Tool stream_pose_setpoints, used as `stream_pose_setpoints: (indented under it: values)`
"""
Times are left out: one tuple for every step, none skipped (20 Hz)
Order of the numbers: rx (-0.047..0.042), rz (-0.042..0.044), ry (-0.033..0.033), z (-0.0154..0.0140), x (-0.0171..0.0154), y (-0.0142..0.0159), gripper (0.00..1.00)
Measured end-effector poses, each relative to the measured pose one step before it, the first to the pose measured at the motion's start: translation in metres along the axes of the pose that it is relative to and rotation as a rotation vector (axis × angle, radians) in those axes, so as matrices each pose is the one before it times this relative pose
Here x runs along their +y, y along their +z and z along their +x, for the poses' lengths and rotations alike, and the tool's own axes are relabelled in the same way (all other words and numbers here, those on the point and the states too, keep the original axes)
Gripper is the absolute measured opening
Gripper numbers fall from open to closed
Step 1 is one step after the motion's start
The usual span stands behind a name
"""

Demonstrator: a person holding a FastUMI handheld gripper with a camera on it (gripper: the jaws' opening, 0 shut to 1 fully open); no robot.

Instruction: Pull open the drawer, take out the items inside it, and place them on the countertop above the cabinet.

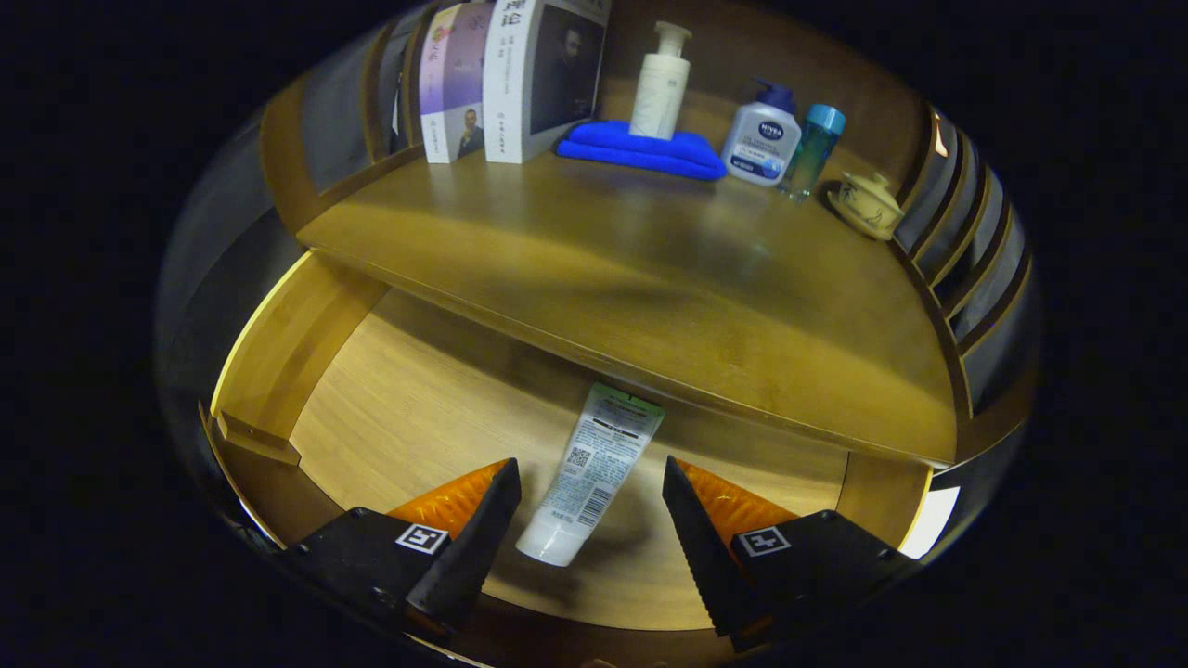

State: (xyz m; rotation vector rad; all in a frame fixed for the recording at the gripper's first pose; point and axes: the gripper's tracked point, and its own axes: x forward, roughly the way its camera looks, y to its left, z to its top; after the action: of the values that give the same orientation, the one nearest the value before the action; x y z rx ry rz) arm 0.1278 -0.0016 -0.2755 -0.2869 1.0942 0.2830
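The wooden drawer [278, 362] is pulled open below the countertop [650, 278]. A white tube [594, 468] with a green end lies flat on the drawer floor, its cap end toward me and its far end tucked under the countertop's front edge. My gripper [591, 482] hovers over the drawer, open, with the tube lying in the gap between the two fingers. Neither finger touches it.
At the back of the countertop stand two boxed books [510, 79], a white pump bottle [661, 83] on a folded blue cloth [640, 148], a white lotion bottle [763, 137], a teal bottle [815, 148] and a lidded teacup [868, 204]. Slatted wooden sides flank the counter.
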Motion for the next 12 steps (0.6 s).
stream_pose_setpoints:
  values:
    - [0.02447, 0.00689, 0.00939, 0.00398, -0.00096, -0.00073, 0.97]
    - [0.03046, 0.00821, 0.01786, 0.00514, 0.00115, -0.00348, 0.97]
    - [0.0443, 0.00675, 0.02849, 0.00387, 0.00328, -0.00336, 0.97]
    - [0.04931, 0.00752, 0.02236, 0.00458, 0.00383, -0.00634, 0.97]
    - [0.03291, -0.00967, 0.00437, 0.00413, -0.00029, -0.0007, 0.97]
    - [0.02413, -0.01893, -0.01152, 0.00447, -0.00302, 0.00045, 0.97]
    - [0.01088, -0.00787, -0.0163, 0.00306, -0.00199, 0.0025, 0.97]
    - [0.00644, 0.00295, -0.00575, 0.00423, -0.00058, 0.00085, 0.97]
    - [0.00475, 0.01229, 0.00457, 0.00304, 0.00161, 0.00068, 0.96]
    - [0.00507, 0.00528, 0.00541, 0.0007, 0.00087, 0.00005, 0.95]
    - [0.0059, -0.00346, -0.00331, 0.00194, -0.0006, 0.00024, 0.87]
    - [0.01323, -0.01074, 0.00485, 0.00541, 0.00308, -0.00371, 0.79]
